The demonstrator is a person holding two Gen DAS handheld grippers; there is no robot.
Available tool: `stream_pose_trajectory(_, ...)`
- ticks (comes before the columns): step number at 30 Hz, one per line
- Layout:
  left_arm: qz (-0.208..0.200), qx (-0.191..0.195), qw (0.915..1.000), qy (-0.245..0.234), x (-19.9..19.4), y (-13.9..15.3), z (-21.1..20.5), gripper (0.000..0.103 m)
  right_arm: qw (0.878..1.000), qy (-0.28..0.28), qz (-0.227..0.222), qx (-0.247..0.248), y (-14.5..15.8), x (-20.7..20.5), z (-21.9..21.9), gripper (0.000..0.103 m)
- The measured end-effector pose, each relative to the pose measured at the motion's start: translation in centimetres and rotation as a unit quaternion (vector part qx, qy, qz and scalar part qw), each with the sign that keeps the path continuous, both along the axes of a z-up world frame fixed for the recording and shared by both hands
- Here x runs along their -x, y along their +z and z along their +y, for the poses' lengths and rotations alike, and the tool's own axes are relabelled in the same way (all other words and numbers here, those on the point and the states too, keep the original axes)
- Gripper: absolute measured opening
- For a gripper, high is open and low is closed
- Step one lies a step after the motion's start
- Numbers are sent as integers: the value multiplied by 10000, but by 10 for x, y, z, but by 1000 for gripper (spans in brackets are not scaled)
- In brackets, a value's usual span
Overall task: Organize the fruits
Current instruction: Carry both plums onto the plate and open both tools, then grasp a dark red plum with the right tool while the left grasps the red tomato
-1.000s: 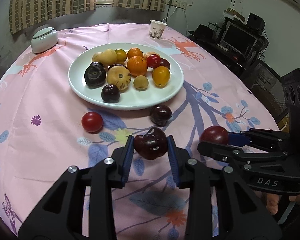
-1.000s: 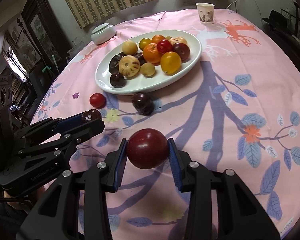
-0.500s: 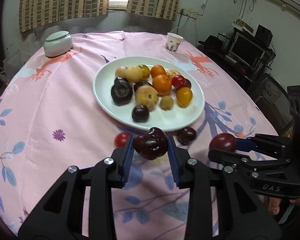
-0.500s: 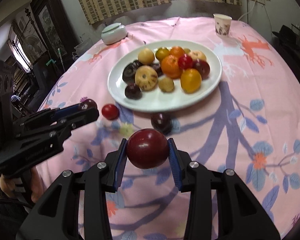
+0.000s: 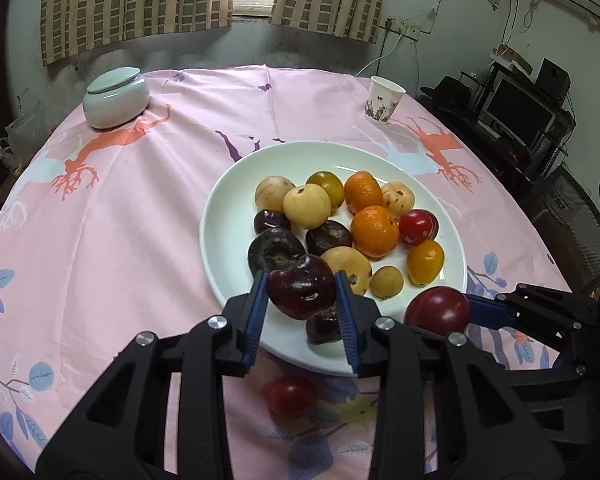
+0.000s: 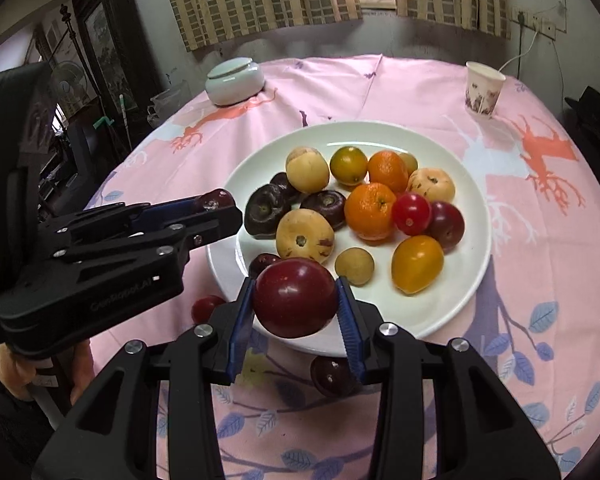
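ahead of my left gripper point(image 5: 302, 294) the near rim of the white plate point(image 5: 220, 216) runs just under my fingertips; the plate's left part is bare, the only open room on it, while its middle and right are packed with fruit. my right gripper point(image 6: 296, 298) hangs over the near rim too, with a small bare patch of plate just ahead of it and to its right. left of the plate the cloth is open all the way to the table's edge.

my left gripper is nearly closed, its blue pads point(image 5: 256, 312) clamped on a dented dark plum point(image 5: 300, 290). my right gripper is a little wider, pads point(image 6: 348, 328) pressed on both sides of a round red plum point(image 6: 294, 298). both plums are off the table, over the plate's near edge. a hand point(image 6: 8, 364) grips the left gripper's handle.

below my left gripper a small red tomato point(image 5: 290, 394) lies loose on the cloth, just short of the plate; below my right a dark cherry point(image 6: 332, 374) lies off the plate beside its right finger.

the table wears a pink tablecloth point(image 5: 120, 220) printed with leaves and branches. far ahead to the left sits a pale lidded jar point(image 5: 116, 98), far ahead to the right a paper cup point(image 5: 382, 100). striped curtains point(image 5: 140, 0) frame a bright window on the back wall, and a monitor point(image 5: 520, 110) stands on shelves off to the right.
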State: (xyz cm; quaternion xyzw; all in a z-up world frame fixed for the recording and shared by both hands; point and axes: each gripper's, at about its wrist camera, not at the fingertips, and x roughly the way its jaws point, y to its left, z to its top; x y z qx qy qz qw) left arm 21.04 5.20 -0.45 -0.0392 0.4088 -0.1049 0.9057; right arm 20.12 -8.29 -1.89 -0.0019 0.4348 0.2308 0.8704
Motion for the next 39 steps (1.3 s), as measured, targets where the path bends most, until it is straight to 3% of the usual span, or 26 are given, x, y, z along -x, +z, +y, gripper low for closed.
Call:
stream_pose_trajectory(7,109,77,9999,77,-11,-8,2,35,9999,-23,101,39,-11,-11,3,41)
stream_pose_trajectory(9,50,122,9997,200,-13,-8,6,55,9999,-40,104,37,-12,-13,4,41)
stream_pose_trajectory(10,-21,191,9995,256,-12,-6,8,74,9999,-66,97,30,-12,-14,4,42)
stream_pose_trajectory(12,-224,280,9988,346,-9,0,13,74,9999,-163,-32,-8,-11,-15,1,44)
stream_pose_trajectory(13,-291,301,9985,363,-7,2,15,74,9997,-211,-111,-19,-10,-14,-1,55)
stream_pose_trajectory(15,-402,382,9975,426,-3,5,19,74,9988,-368,-325,-78,-3,-12,-6,64)
stream_pose_trajectory(21,-523,227,9972,479,28,16,24,75,9955,-563,-754,-67,22,17,-26,64)
stream_pose_trajectory(23,-591,126,9970,489,45,18,24,80,9958,-594,-696,-49,22,32,-37,64)
stream_pose_trajectory(30,-582,225,9977,250,78,0,18,82,9986,-529,50,-37,-12,71,-47,64)
stream_pose_trajectory(39,-175,254,9992,261,73,-26,16,82,9988,-418,191,161,-28,66,-26,64)
